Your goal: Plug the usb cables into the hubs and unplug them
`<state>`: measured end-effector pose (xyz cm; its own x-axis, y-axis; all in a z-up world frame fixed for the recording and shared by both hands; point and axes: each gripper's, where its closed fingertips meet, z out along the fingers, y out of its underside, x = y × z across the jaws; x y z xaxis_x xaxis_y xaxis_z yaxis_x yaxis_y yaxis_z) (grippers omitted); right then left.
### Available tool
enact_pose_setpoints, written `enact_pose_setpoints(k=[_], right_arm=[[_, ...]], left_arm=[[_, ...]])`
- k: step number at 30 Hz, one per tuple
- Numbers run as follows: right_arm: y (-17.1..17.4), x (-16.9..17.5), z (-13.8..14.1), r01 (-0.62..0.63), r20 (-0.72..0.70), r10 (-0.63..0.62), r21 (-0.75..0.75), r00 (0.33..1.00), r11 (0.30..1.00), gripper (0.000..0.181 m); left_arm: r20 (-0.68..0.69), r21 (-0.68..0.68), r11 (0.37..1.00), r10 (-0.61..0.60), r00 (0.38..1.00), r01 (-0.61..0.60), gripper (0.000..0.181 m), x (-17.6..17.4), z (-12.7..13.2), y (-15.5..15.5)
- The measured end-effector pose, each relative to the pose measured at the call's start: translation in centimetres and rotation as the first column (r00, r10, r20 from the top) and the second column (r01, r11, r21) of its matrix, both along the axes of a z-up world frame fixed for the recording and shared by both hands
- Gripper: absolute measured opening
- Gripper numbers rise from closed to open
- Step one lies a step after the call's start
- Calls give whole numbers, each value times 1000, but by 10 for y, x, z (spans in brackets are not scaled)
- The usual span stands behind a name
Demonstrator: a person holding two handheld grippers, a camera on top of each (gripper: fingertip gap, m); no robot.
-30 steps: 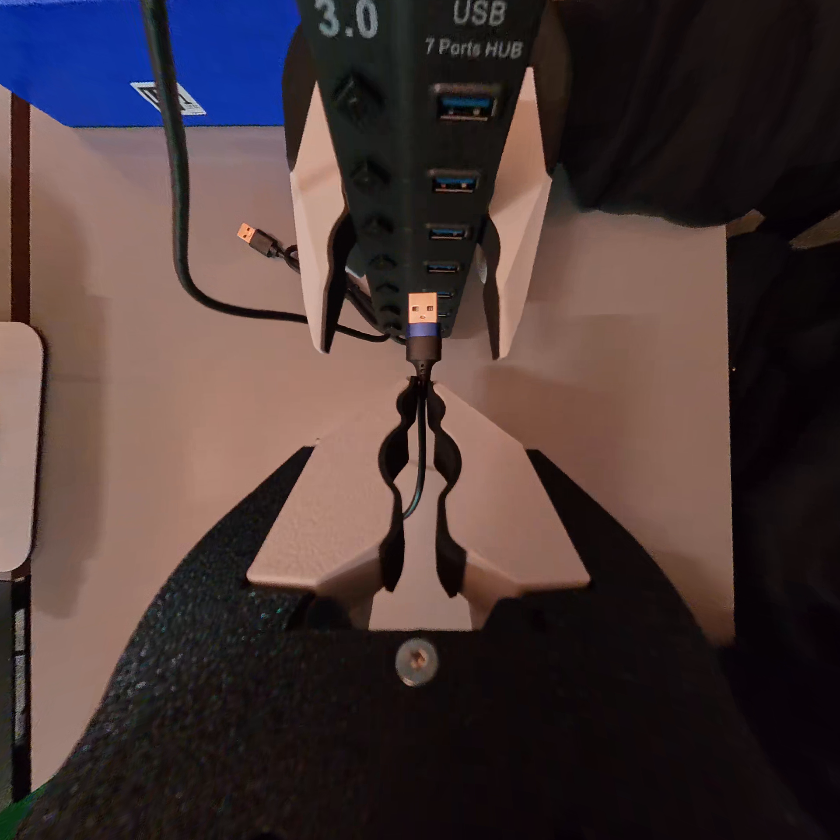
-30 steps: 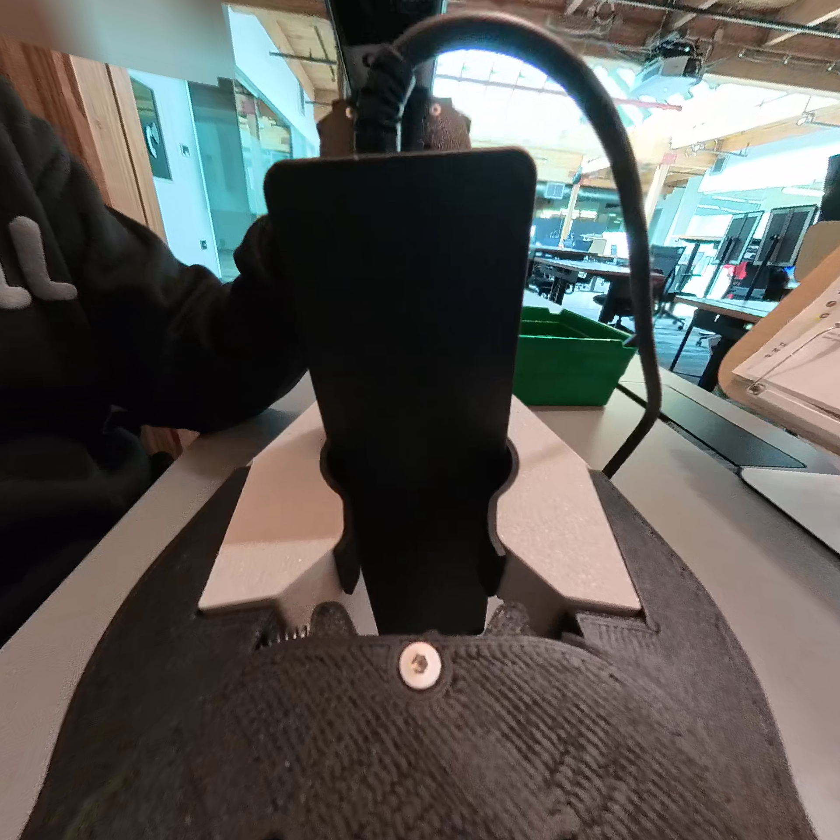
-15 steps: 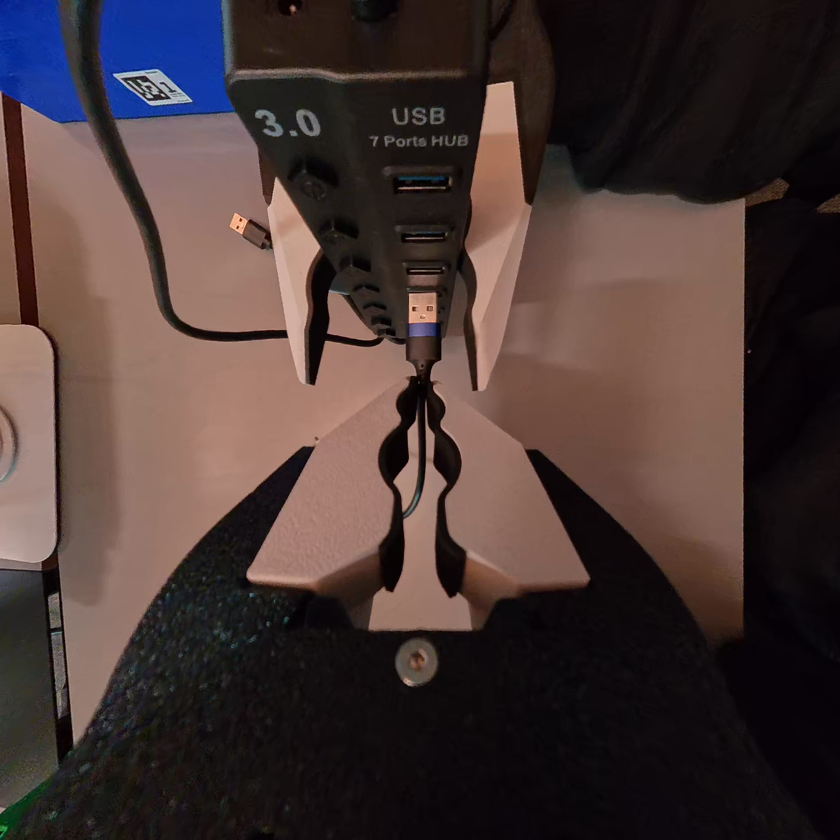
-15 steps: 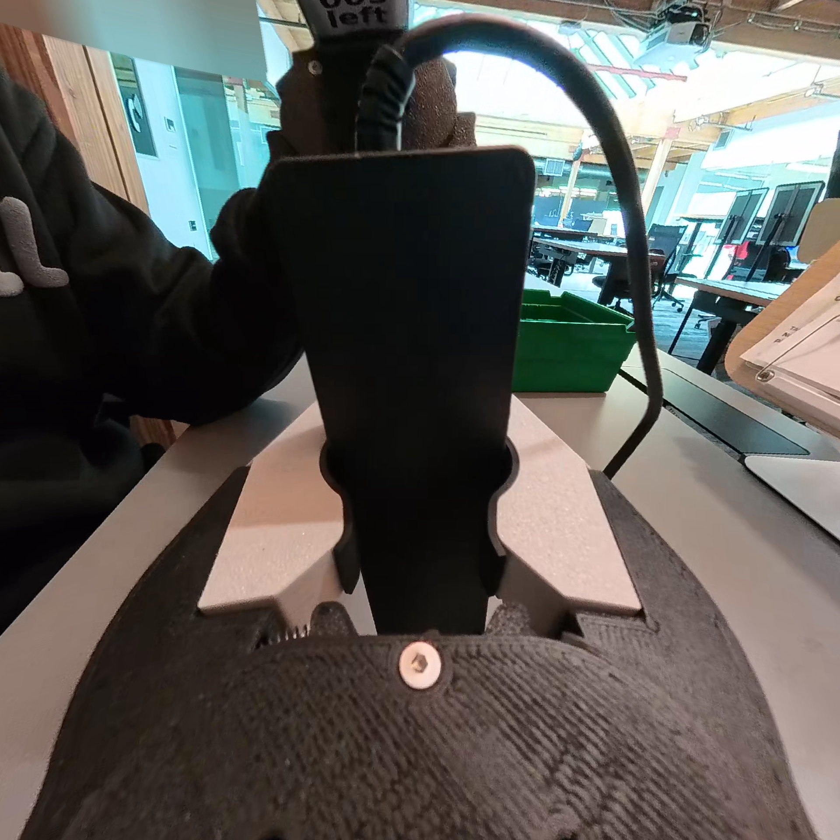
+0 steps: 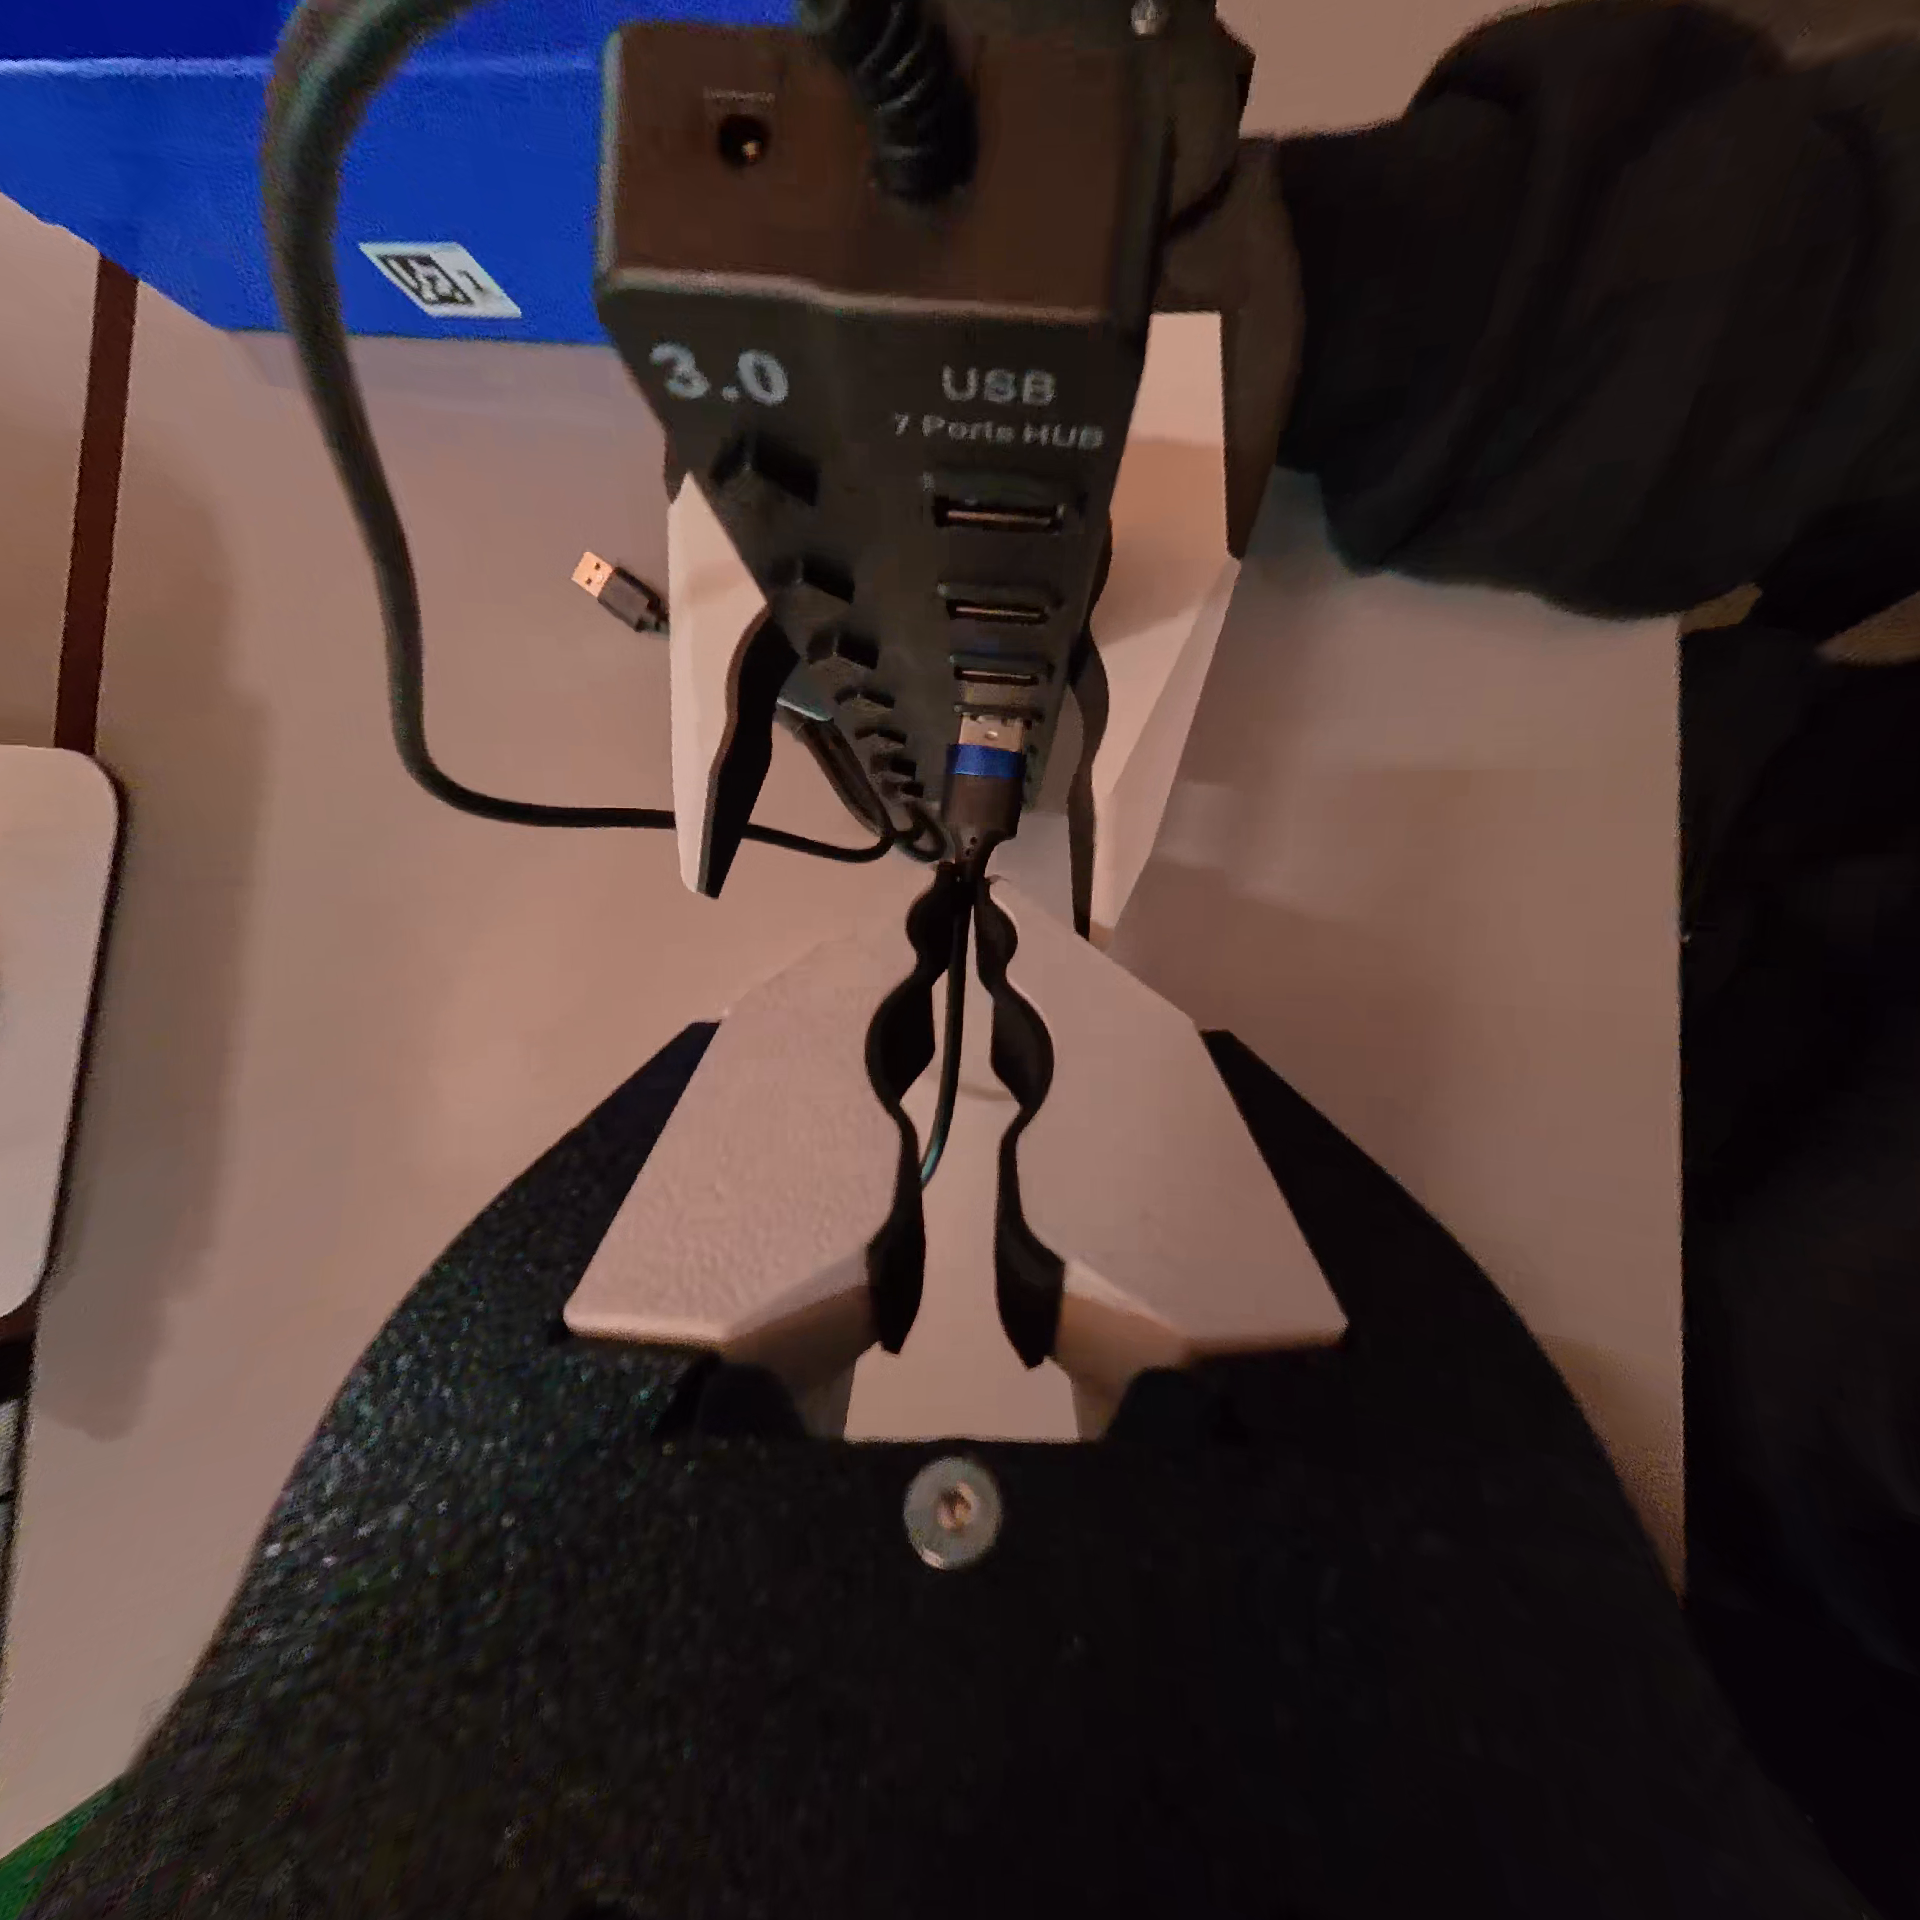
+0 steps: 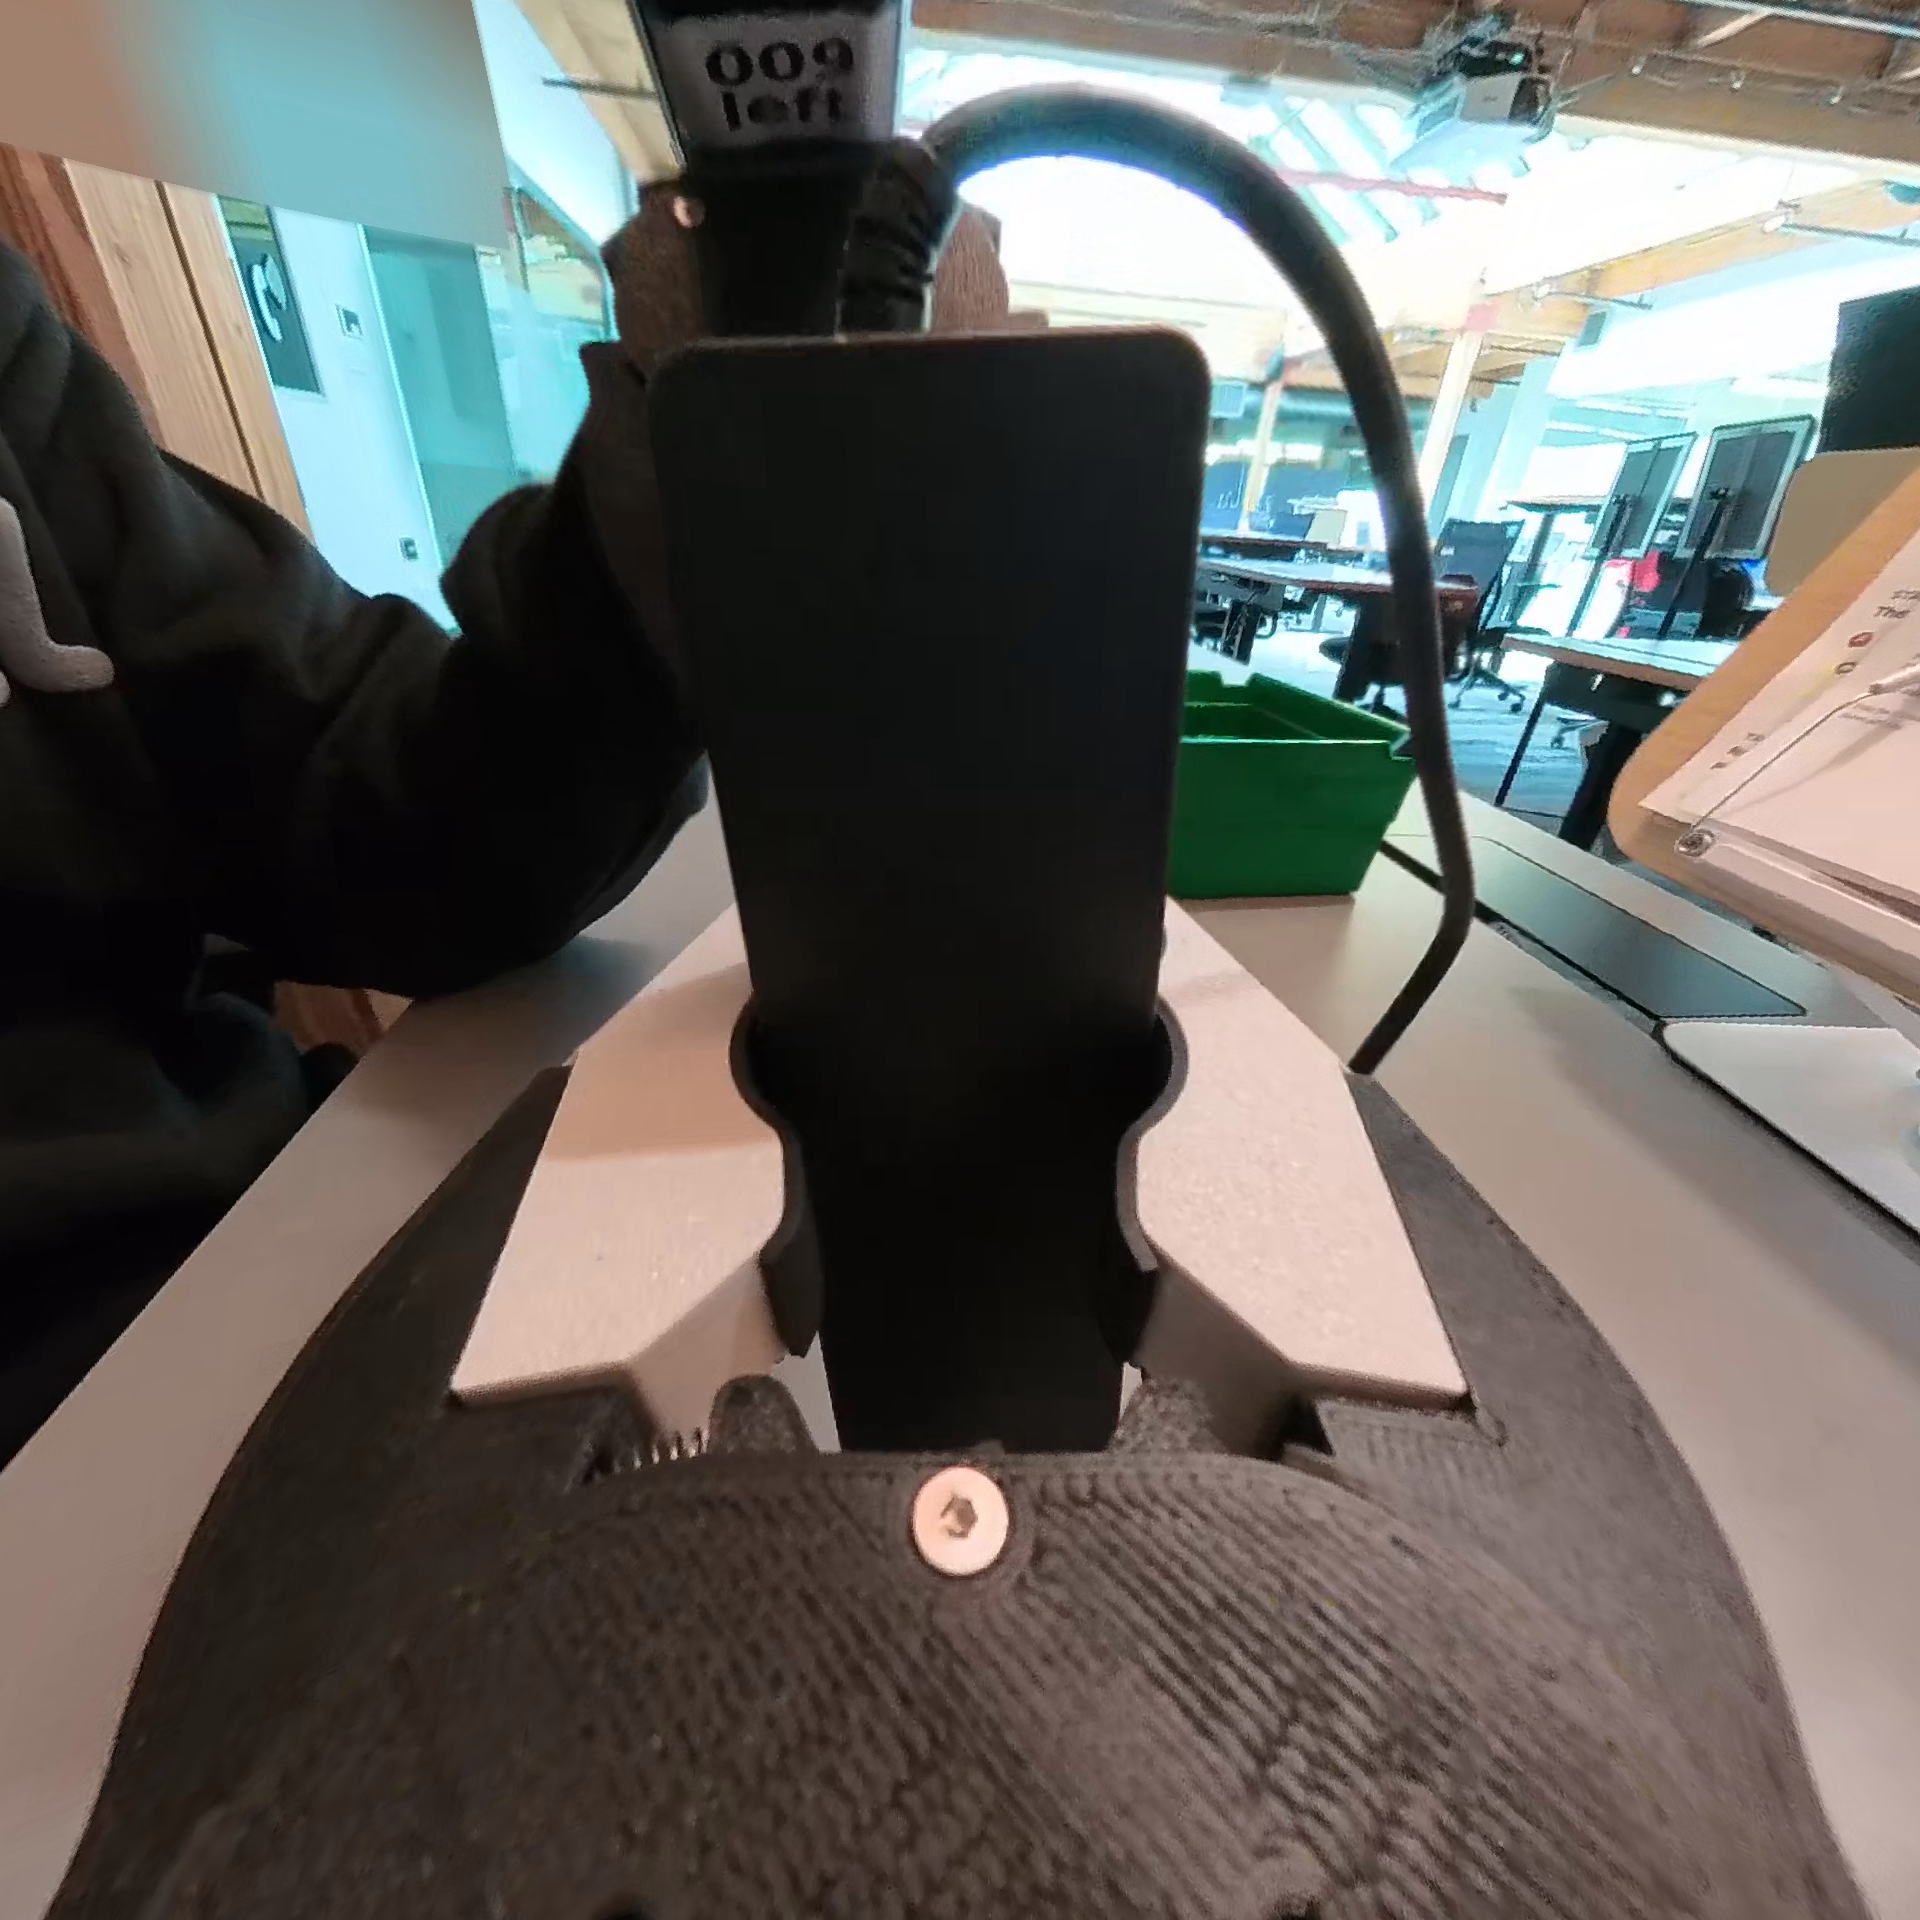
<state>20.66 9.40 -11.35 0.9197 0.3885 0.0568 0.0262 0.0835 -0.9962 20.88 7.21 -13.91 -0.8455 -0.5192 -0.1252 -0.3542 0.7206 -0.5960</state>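
Observation:
In the left wrist view my left gripper [image 5: 964, 888] is shut on the thin black cable just behind a USB plug with a blue band [image 5: 982, 767]. The plug's metal tip sits partly in a lower port of the black seven-port hub [image 5: 894, 395]. The right gripper's white fingers [image 5: 712, 675] clamp the hub from both sides and hold it above the table. In the right wrist view my right gripper [image 6: 951, 987] is shut on the hub [image 6: 935, 675], whose plain back hides the ports. The left gripper's body [image 6: 779, 114] shows above the hub.
A second loose USB plug [image 5: 613, 587] lies on the pale table [image 5: 364, 1039]. The hub's thick black cable [image 5: 343, 468] loops left. A blue bin [image 5: 208, 135] stands at the back. A green bin [image 6: 1278, 800], a clipboard [image 6: 1818, 748] and a dark sleeve [image 6: 312, 727] are nearby.
The hub and the plug have come together. The plug's metal end, fully bare before, now sits partly inside a port. Both grippers have stayed shut.

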Motion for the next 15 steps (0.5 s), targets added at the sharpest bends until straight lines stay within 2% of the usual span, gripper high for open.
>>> enact_pose_setpoints(k=[1, 7, 10, 15], right_arm=[[-1, 1, 2, 0, -8, 0, 7, 1000, 1000, 63], [-4, 6, 3, 11, -15, -11, 15, 1000, 1000, 63], [-11, 9, 17, 16, -37, -13, 84, 999, 996, 62], [-21, 16, 30, 30, -76, -19, 143, 997, 989, 63]], left_arm=[[-5, -30, 1000, -6, 1000, 5, 0, 1, 1, -1], [-22, -179, 983, -49, 999, 44, 0, 7, -5, -9], [53, -285, 951, -107, 993, 117, 1, 9, 7, -16], [128, -414, 896, -117, 985, 160, 4, 15, 18, -22]])
